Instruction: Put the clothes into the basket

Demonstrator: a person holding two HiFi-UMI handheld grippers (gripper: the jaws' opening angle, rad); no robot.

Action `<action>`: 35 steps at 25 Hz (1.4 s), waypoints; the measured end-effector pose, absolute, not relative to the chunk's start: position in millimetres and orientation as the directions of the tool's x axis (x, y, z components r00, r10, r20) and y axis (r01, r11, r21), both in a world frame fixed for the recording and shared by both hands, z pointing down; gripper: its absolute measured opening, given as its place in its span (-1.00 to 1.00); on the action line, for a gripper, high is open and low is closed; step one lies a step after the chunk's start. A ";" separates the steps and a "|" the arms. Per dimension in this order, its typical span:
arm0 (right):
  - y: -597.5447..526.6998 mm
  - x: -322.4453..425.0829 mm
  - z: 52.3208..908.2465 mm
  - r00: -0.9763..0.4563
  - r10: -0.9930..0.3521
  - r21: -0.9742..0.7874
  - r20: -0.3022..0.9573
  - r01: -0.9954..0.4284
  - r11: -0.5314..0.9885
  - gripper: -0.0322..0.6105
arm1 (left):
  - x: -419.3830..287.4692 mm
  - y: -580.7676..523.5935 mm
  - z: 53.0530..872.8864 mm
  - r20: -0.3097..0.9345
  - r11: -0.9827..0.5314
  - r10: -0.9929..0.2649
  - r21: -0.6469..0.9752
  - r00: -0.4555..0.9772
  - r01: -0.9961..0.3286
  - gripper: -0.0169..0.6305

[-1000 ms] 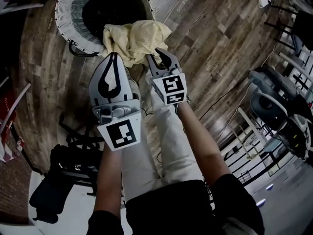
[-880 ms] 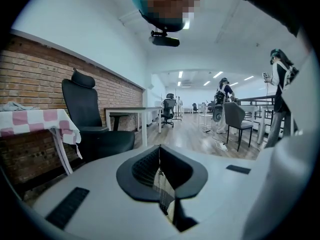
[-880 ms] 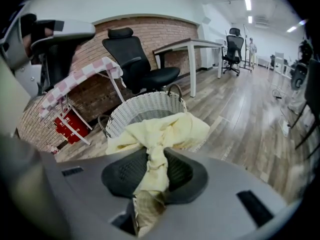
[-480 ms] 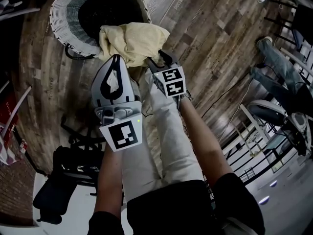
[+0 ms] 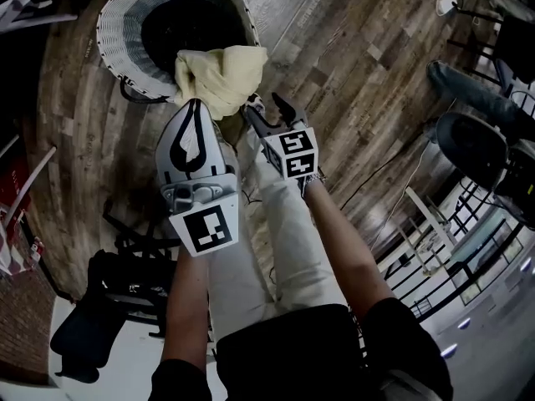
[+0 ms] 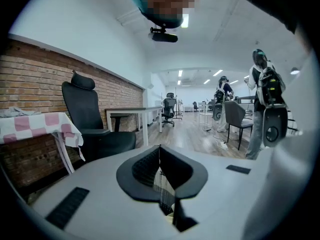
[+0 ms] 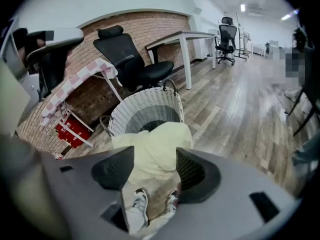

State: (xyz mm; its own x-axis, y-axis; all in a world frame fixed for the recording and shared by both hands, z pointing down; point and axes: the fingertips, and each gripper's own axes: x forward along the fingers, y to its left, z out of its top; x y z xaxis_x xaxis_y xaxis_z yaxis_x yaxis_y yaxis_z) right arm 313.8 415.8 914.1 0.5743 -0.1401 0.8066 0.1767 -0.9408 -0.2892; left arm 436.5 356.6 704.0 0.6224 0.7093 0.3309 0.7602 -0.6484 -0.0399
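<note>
Left tongs [image 5: 196,103] clenched on yellow cloth [image 5: 221,73] | right tongs [image 5: 263,104] just opening, cloth loose just ahead | basket [image 5: 113,23] beyond

A black office chair [image 7: 131,54] stands beyond the right fingers [image 7: 192,171], up and left, against a brick wall [image 7: 150,26]; a white desk [image 7: 187,36] just beside it; two white shoes [image 7: 137,201] show below, between those fingers.
</note>
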 end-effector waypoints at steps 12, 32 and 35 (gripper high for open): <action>413.7 355.6 827.9 0.698 -0.124 -0.269 0.705 0.102 -0.958 -0.74 | 439.0 351.5 655.7 0.287 -0.682 0.691 -0.045 0.664 0.730 -0.91; 388.8 383.2 576.6 0.929 -0.084 -0.204 0.360 -0.010 -0.979 -0.87 | 418.2 331.5 534.2 0.173 -0.703 0.702 0.009 0.691 0.711 -0.91; 377.4 379.3 531.0 0.949 -0.100 -0.173 0.300 -0.049 -0.984 -0.87 | 413.0 325.9 507.5 0.169 -0.680 0.719 -0.035 0.675 0.733 -0.91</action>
